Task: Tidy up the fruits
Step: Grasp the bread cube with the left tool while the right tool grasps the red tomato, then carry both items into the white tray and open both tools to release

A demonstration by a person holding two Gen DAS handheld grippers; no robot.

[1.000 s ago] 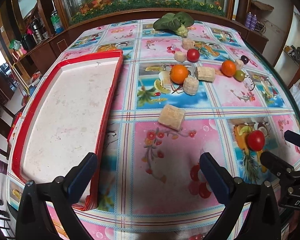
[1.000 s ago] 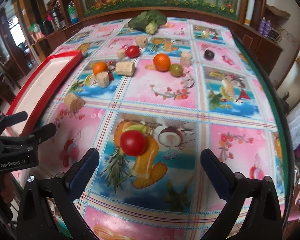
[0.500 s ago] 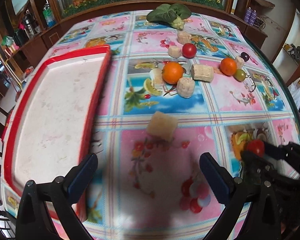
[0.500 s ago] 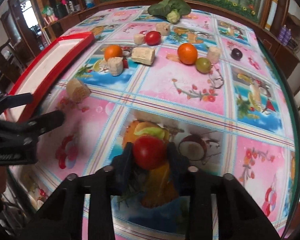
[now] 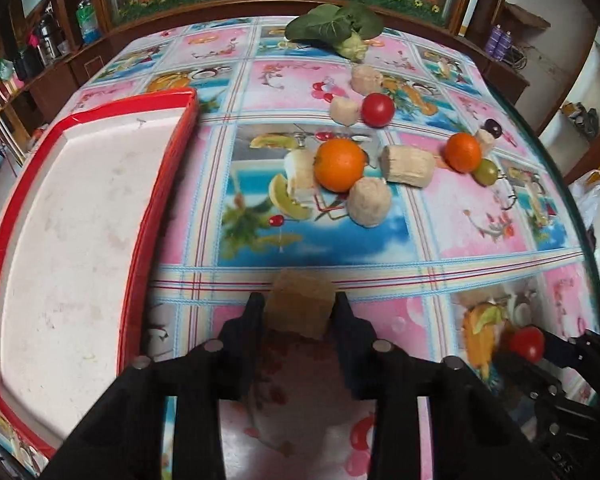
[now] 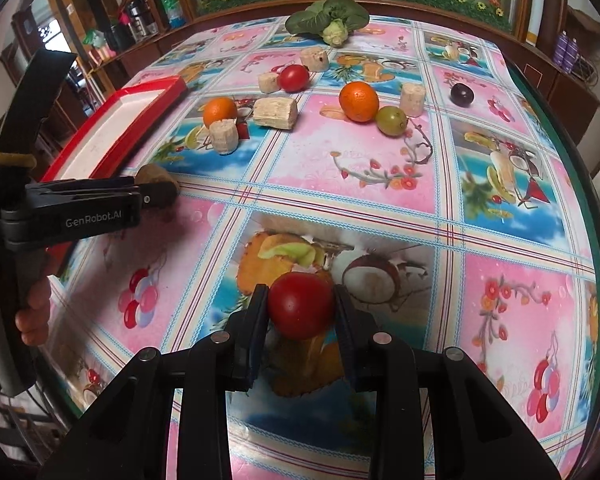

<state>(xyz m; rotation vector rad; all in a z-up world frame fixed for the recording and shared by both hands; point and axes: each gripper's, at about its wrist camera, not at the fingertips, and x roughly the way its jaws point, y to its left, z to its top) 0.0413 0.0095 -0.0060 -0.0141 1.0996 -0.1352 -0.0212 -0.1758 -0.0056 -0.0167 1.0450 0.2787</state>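
A tan chunk (image 5: 298, 307) is clamped between the pads of the left claw (image 5: 299, 312), whose jaws have just been closing on it, right beside the red-rimmed tray (image 5: 162, 196) — a short carry, it would seem, is being set up. Over on the right, a red tomato (image 6: 301, 305) is pinched squarely by the right claw (image 6: 301, 312), its jaws also just brought in, with the fruit low over the desk (image 6: 400, 208) and its fruit-print cloth. The tray is seen bare, so sorting is judged barely begun. Farther back, two oranges (image 5: 339, 165), a second tomato (image 5: 377, 109), a green grape (image 5: 486, 173), a dark plum (image 6: 461, 93) and pale cut chunks (image 5: 407, 165) are left scattered; a leafy green (image 5: 334, 29) is parked at the far edge. Nothing is seen between either claw and the tray.
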